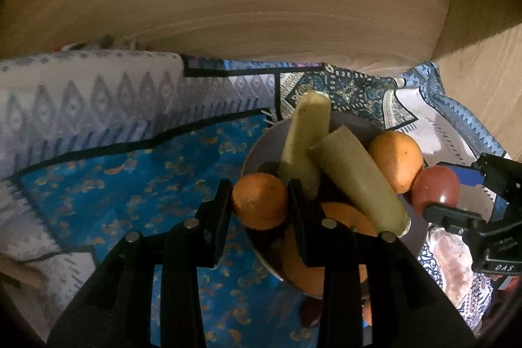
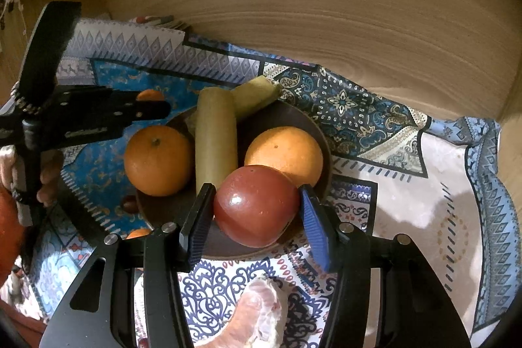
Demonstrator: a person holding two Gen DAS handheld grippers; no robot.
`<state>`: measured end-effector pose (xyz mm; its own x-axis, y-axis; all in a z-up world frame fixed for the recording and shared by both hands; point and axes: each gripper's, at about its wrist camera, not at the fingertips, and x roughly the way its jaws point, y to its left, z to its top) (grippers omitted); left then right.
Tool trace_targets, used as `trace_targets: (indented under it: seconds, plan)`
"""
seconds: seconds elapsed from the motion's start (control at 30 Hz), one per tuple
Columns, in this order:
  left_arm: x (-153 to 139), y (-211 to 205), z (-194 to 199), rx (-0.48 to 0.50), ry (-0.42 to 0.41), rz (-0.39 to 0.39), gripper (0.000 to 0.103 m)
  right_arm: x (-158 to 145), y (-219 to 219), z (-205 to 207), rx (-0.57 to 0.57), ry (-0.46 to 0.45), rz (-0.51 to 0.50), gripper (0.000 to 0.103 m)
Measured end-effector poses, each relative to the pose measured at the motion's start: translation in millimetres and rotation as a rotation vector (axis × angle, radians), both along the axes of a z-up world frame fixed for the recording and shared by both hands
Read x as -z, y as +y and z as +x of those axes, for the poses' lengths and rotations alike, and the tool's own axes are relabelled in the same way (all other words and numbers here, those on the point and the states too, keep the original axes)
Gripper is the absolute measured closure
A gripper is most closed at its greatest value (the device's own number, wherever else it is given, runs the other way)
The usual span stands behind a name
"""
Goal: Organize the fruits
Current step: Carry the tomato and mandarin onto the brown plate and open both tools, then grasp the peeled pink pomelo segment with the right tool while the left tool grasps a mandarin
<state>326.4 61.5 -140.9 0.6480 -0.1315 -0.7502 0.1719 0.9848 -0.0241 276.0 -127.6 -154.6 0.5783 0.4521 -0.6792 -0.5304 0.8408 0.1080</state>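
The right gripper (image 2: 256, 212) clasps a red apple (image 2: 256, 206) between its blue-padded jaws over the near edge of a dark bowl (image 2: 293, 116). The bowl holds two oranges (image 2: 158, 160) and two pale green stalk pieces (image 2: 215, 139). The left gripper (image 2: 143, 111) reaches in from the left, a small orange (image 2: 149, 95) showing behind its tip. A patterned cloth (image 2: 407, 185) lies beneath.

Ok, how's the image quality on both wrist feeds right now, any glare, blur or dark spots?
Left wrist view: dim and soft, cloth smeared, corners black, wall bowed by the fisheye. Right wrist view: brighter and sharper, a small glare spot on the red fruit, a shadow on the white cloth at right.
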Motion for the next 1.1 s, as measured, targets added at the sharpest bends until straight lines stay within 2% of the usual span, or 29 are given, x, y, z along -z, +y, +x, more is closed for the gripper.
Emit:
trace_targets:
  seconds: [0.33, 0.37, 0.4, 0.5, 0.57, 0.77, 0.83, 0.9, 1.1]
  plan:
    - [4.4, -9.1, 5.4, 0.024, 0.008, 0.012, 0.068, 6.5, -0.2, 2.5, 0.004, 0.030, 0.007, 0.053]
    - [4.6, -9.4, 5.6, 0.023, 0.007, 0.014, 0.067, 6.9, -1.3, 2.8, -0.001, 0.028, 0.009, 0.051]
    - [4.4, -9.2, 5.2, 0.017, 0.005, 0.018, 0.061, 6.4, -1.6, 2.1, -0.002, 0.024, 0.010, 0.049]
    - [2.7, -7.1, 4.2, 0.003, -0.010, 0.014, 0.043, 1.9, -0.3, -2.8, 0.014, -0.014, 0.006, 0.034]
    - [1.3, -7.1, 2.5, 0.001, -0.016, 0.009, 0.042, -1.9, -0.5, -7.4, 0.023, -0.045, 0.005, 0.024]
    - [-9.8, -9.8, -13.6, 0.000, -0.052, 0.029, 0.041, -10.2, -1.3, -17.0, 0.037, -0.085, -0.011, 0.021]
    - [-15.3, -9.7, -23.9, -0.002, -0.074, 0.029, 0.038, -11.2, -2.9, -19.9, 0.042, -0.082, -0.006, 0.020]
    - [-20.2, -9.4, -37.5, -0.006, -0.099, 0.026, 0.030, -12.7, -5.8, -23.9, 0.045, -0.073, 0.005, 0.020]
    - [-23.4, -10.9, -75.3, 0.012, -0.120, 0.034, 0.024, -16.5, -18.6, -42.0, 0.071, -0.072, 0.024, 0.020]
